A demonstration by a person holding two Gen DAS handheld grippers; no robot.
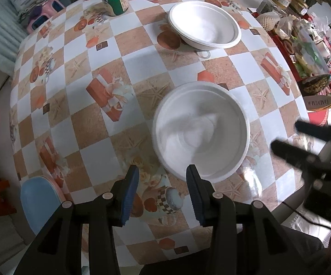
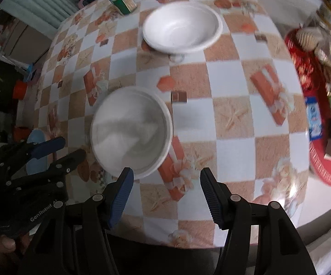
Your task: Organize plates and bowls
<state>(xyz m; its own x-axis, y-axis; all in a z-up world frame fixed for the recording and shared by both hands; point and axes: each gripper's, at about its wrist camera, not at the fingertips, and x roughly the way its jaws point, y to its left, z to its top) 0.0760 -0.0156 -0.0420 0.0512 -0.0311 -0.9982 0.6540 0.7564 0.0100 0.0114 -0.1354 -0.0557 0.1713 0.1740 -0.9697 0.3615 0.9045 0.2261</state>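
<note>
Two white bowls (image 1: 201,130) (image 1: 204,25), apparently stacked, checked tablecloth (image 1: 78,119)

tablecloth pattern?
The tablecloth is a white and tan checker with orange gift boxes, starfish and cups printed on it. Sharpest in the left wrist view.

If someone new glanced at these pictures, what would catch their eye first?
Probably the two white bowls on the checkered tablecloth: the near bowl just ahead of the open left gripper, the far bowl towards the table's back. Next, the cluttered red tray at the right edge.
</note>
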